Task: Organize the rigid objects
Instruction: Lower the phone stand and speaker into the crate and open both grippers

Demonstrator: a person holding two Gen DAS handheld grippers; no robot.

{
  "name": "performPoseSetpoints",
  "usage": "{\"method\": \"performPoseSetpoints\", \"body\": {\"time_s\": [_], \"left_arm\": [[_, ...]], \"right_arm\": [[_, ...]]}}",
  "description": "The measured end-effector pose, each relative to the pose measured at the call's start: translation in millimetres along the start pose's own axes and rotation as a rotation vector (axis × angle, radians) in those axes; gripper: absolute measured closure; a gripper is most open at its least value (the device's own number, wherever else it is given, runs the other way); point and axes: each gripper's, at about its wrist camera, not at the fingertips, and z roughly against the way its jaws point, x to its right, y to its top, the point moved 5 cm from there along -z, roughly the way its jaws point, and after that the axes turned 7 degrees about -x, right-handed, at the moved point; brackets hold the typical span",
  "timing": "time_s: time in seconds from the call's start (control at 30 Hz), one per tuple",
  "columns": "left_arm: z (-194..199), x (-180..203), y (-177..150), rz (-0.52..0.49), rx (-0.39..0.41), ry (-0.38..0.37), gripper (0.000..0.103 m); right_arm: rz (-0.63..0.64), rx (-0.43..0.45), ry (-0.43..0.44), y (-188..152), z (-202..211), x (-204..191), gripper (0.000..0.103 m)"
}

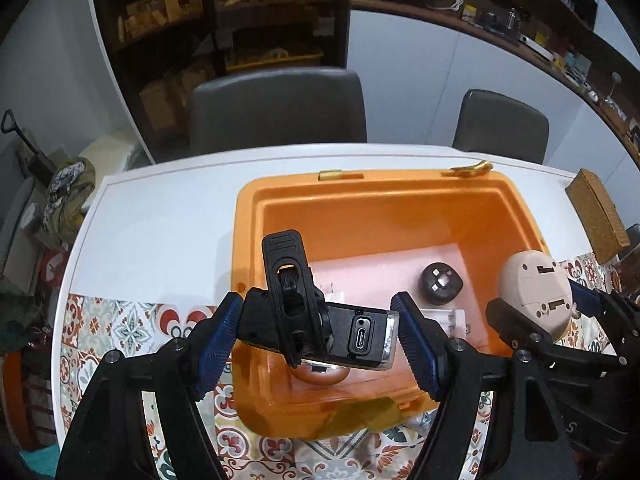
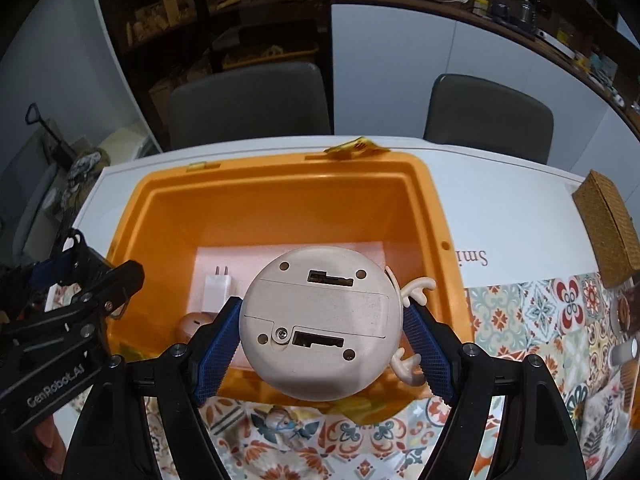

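- Left wrist view: the left hand-held gripper [image 1: 320, 330] has its blue pads closed on a black clip-on device [image 1: 316, 320], one pad pressed to each end; a USB-C port faces the camera and a black clip stands up from its top.
- Directly beneath this hand-held gripper is the open orange box [image 1: 400, 200], which sits on the desk [image 1: 160, 220].
- Ahead of the pads, on the pink liner of the box floor, lies a black round plug adapter [image 1: 440, 284].
- Right wrist view: the right hand-held gripper [image 2: 322, 346] is clamped on a round beige toy [image 2: 320, 324], pads touching both sides, its underside with screw and slots facing the camera.
- The toy hangs over the near part of the box.
- Left of and beyond the pads, a white charger [image 2: 218, 288] lies on the liner; a small copper-coloured rounded object [image 2: 192, 326] sits just nearer.
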Motion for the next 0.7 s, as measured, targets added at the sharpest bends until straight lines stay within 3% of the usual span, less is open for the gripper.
{"method": "performPoseSetpoints", "body": {"time_s": [0.33,0.5,0.7], "left_arm": [[-12.8,4.7,1.6,-0.005,-0.036,0.021,0.021],[-2.3,-8.6,-4.1,0.041,-0.022,0.048,0.014],[9.2,-31.2,-16.8,0.094,-0.009,0.084,0.014]], "right_arm": [[-0.015,-0.022,-0.011,0.2,-11.0,6.9,0.023],[-0.028,-0.029,0.003,0.3,-12.8,7.1,0.023],[0.003,-0.019,0.005,1.9,-14.3,-2.9,0.022]]}}
